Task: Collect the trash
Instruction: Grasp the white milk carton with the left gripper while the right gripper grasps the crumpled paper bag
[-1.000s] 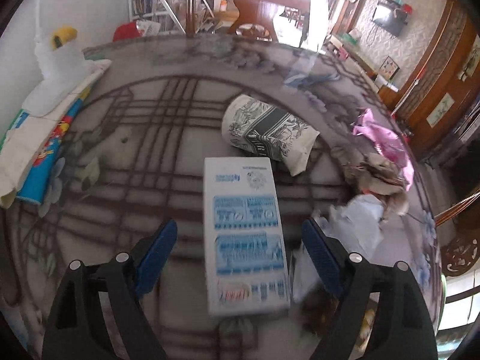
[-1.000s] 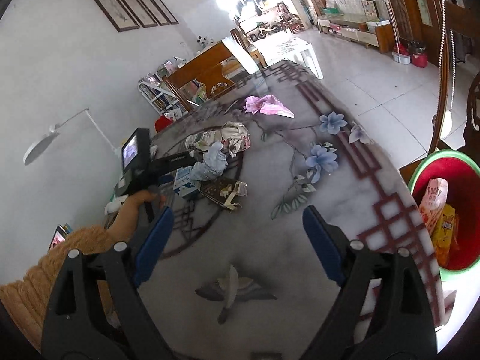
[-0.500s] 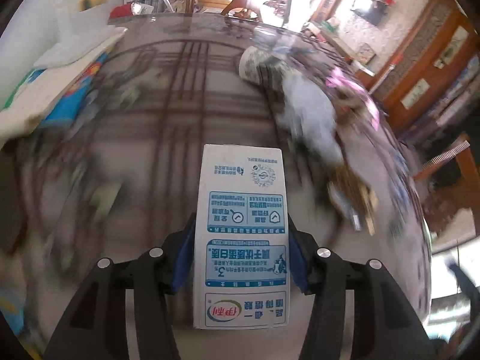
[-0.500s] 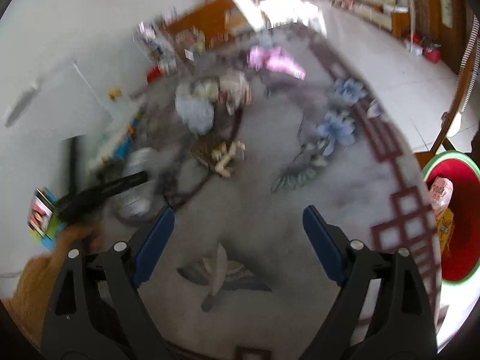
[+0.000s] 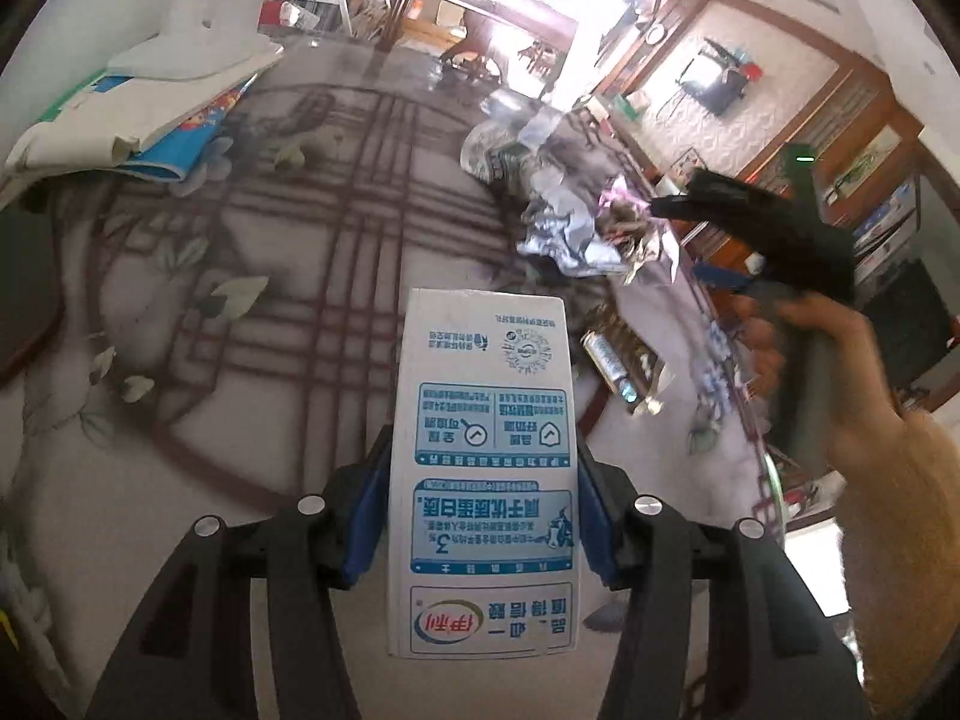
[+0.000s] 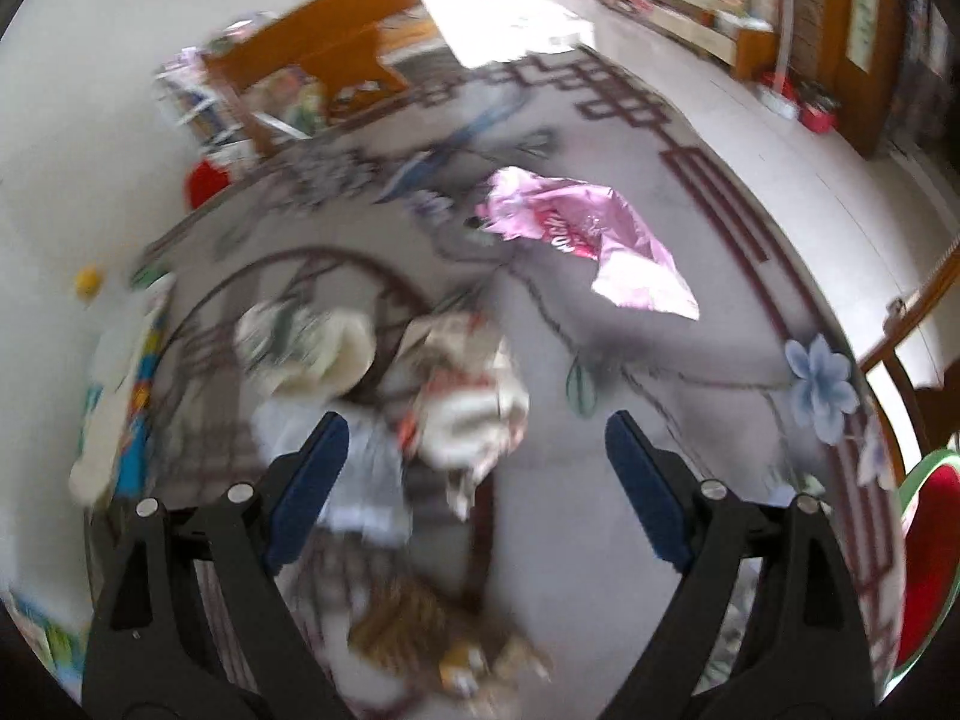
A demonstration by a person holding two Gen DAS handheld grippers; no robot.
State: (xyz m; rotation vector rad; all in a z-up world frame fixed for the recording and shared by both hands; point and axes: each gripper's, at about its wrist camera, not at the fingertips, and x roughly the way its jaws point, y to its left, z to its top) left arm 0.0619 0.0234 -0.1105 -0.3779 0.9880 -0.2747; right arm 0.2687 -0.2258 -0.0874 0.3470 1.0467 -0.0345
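Note:
My left gripper point(image 5: 480, 510) is shut on a white and blue milk carton point(image 5: 486, 420), lifted above the patterned table point(image 5: 180, 360). Beyond it lie a crumpled printed bag point(image 5: 498, 156), silvery paper point(image 5: 564, 234) and a brown wrapper point(image 5: 624, 354). A hand in a tan sleeve point(image 5: 840, 408) holds the other gripper at the right. My right gripper point(image 6: 474, 456) stands open with nothing between its pads, above a crumpled beige wrapper point(image 6: 468, 402). A pink foil bag point(image 6: 582, 240) lies further back, and a brown wrapper point(image 6: 438, 630) lies nearer.
A red bin with a green rim point(image 6: 924, 558) stands off the table's right edge. Books and a white lamp base point(image 5: 180, 72) occupy the far left of the table. A wooden chair back point(image 6: 912, 324) is at the right.
My left gripper shut on the milk carton and lifted it off the table. My right gripper swept over the table towards the pile of wrappers, staying open.

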